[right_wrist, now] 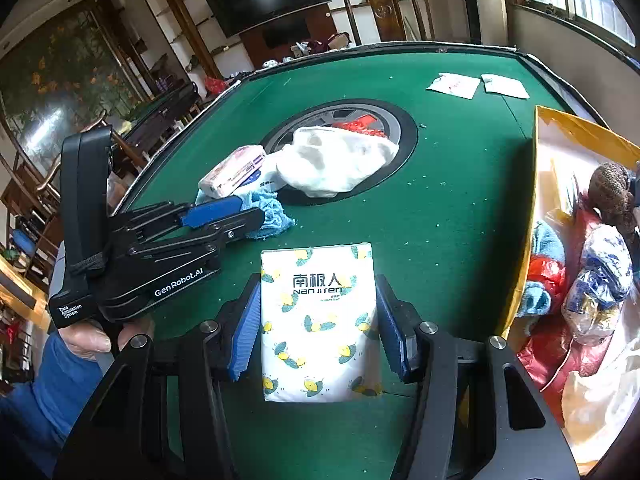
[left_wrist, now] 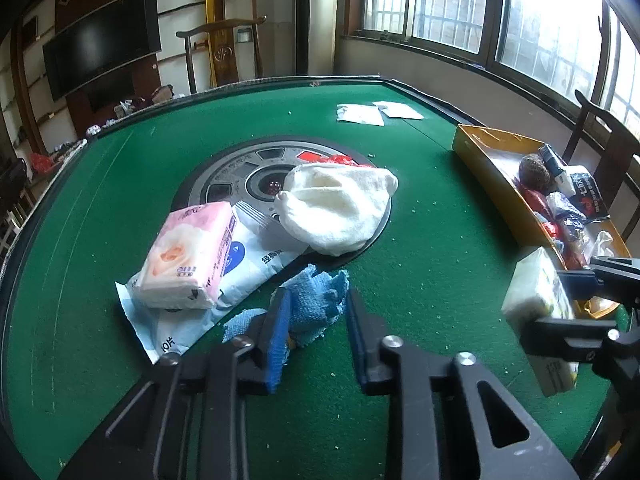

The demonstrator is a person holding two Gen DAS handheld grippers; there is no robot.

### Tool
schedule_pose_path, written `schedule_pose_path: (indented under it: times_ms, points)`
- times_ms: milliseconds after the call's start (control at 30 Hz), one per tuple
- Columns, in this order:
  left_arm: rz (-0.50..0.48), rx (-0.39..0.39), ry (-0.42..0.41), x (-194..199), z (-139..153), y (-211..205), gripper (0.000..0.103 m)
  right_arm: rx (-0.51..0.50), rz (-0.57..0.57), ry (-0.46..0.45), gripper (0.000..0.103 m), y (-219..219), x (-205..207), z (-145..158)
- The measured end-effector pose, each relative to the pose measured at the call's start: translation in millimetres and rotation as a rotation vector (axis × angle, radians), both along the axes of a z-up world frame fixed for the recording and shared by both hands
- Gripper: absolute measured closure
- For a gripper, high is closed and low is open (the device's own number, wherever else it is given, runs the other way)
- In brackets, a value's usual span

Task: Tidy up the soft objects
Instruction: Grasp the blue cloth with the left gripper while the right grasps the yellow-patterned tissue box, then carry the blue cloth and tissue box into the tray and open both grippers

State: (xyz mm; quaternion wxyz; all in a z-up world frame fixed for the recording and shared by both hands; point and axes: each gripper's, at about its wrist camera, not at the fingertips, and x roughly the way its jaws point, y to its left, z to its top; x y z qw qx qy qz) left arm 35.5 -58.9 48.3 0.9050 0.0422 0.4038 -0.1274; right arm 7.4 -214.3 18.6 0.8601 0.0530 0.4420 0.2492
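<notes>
A crumpled blue cloth (left_wrist: 316, 308) lies on the green table (left_wrist: 432, 232), and my left gripper (left_wrist: 316, 300) is shut on it, its blue pads pinching the folds. From the right wrist view the same left gripper (right_wrist: 256, 210) points at the blue cloth (right_wrist: 274, 212). My right gripper (right_wrist: 318, 284) is shut on a white tissue pack (right_wrist: 320, 320) printed with yellow fruit, held flat just above the felt. In the left wrist view that tissue pack (left_wrist: 532, 300) hangs beside the yellow box (left_wrist: 480, 144).
A pink tissue pack (left_wrist: 188, 256) rests on a white-and-blue wipes pouch (left_wrist: 248, 264). A white towel (left_wrist: 336, 208) covers part of the round centre disc (left_wrist: 232, 176). The yellow box holds several soft items. Two paper sachets (left_wrist: 360, 114) lie far back. A hand (right_wrist: 84, 340) grips the left tool.
</notes>
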Motion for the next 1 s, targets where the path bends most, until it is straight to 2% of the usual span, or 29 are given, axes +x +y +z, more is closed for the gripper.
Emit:
schedule_pose_path:
  times_ms: [233,300,333,367,433,533,600,633,667,700,733,833,1000]
  points:
    - [-0.008,-0.017,0.026,0.4,1.0,6.2,0.074,0.017,-0.018,-0.007,0.05,-8.2,0.5,1.8]
    - [-0.014,-0.023,0.035,2.6,-2.1,5.7,0.056,0.027,-0.019,-0.012,0.05,-10.9,-0.5,3.3]
    - [-0.013,-0.019,0.028,2.1,-2.2,4.7,0.053,0.03,-0.021,-0.014,0.05,-11.8,-0.8,3.6]
    - [-0.013,-0.009,0.031,1.9,-3.6,2.3,0.044,0.032,-0.022,-0.015,0.05,-12.7,-0.8,3.9]
    - [-0.008,0.024,0.027,3.0,-7.8,-2.3,0.041,0.041,-0.021,-0.017,0.05,-14.5,-0.5,3.4]
    - [0.011,0.071,0.005,5.3,-12.9,-7.7,0.043,0.05,-0.023,-0.019,0.05,-17.2,0.2,2.4]
    - [0.04,0.13,-0.019,5.0,-15.3,-9.6,0.063,0.059,-0.026,-0.017,0.05,-19.0,0.4,1.2]
    - [0.054,0.142,-0.027,4.8,-14.8,-8.6,0.067,0.065,-0.029,-0.016,0.05,-20.3,0.5,0.6]
    - [0.061,0.128,-0.024,5.3,-13.5,-5.5,0.069,0.07,-0.031,-0.015,0.05,-21.5,0.5,0.1]
    - [0.07,0.1,-0.021,5.7,-10.9,-0.8,0.077,0.074,-0.032,-0.014,0.05,-22.6,0.7,-0.6]
    - [0.079,0.087,-0.025,5.9,-8.8,2.1,0.08,0.079,-0.037,-0.013,0.05,-24.4,0.5,-0.9]
    - [0.095,0.057,-0.016,7.6,-7.5,8.6,0.082,0.086,-0.055,-0.022,0.05,-29.8,-0.6,0.2]
    - [0.082,0.113,-0.039,6.7,-11.0,0.7,0.08,0.101,-0.101,-0.034,0.05,-41.0,-3.3,1.1]
